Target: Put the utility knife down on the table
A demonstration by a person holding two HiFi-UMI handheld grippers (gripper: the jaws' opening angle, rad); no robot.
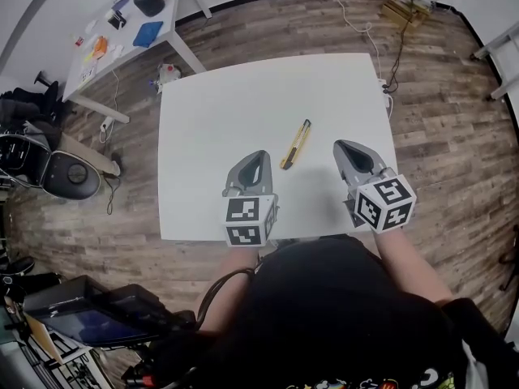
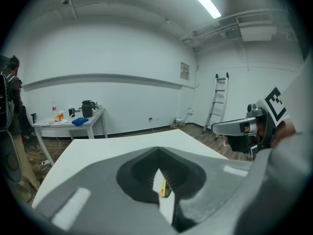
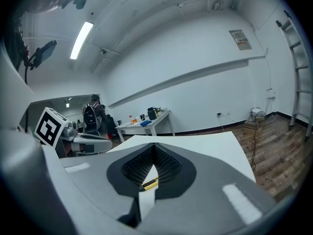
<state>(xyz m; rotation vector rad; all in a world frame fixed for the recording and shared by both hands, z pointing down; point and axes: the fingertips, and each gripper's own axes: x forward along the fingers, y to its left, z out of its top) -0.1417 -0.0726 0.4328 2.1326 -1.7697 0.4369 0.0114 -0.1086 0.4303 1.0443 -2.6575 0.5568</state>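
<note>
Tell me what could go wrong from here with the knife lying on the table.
1. The utility knife lies loose on the table between the left gripper and the right gripper, both shut and empty; a sideways swing might knock or spin it.
2. Whether the knife is retracted cannot be told; if not, a nudge could scratch the table.

Yellow utility knife (image 1: 295, 144) flat on white table (image 1: 211, 112), left hand-held gripper (image 1: 259, 156), right hand-held gripper (image 1: 340, 146) either side, apart
</note>
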